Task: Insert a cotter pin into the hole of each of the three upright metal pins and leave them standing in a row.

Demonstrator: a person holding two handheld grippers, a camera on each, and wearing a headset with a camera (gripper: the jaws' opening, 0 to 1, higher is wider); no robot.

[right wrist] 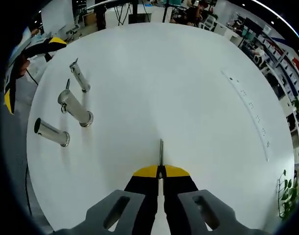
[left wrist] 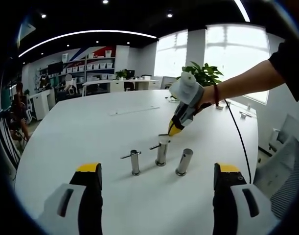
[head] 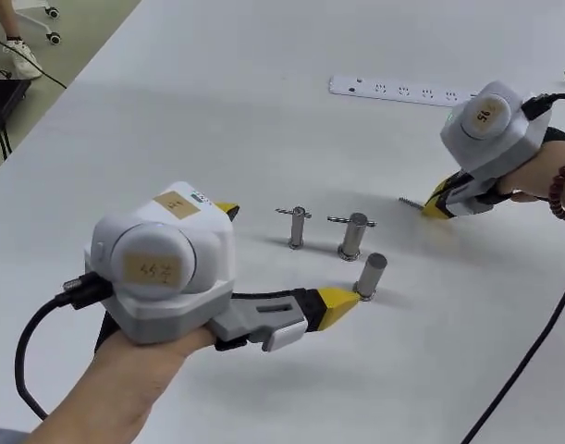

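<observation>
Three upright metal pins stand in a row on the white table [head: 171,120]. The far pin [head: 297,227] and the middle pin [head: 353,235] each carry a cotter pin through the top. The near pin [head: 370,275] has none in it. My left gripper [head: 282,257] is open, its yellow tips spread on either side of the row, one beside the near pin's base. Its own view shows the three pins [left wrist: 162,152] ahead of the wide jaws. My right gripper [right wrist: 161,171] is shut on a cotter pin [right wrist: 161,152], low over the table to the right of the pins [right wrist: 75,108].
A white power strip [head: 402,92] lies at the table's far side. A black cable [head: 522,361] runs across the near right corner. Desks, chairs and a plant [left wrist: 203,73] stand beyond the table.
</observation>
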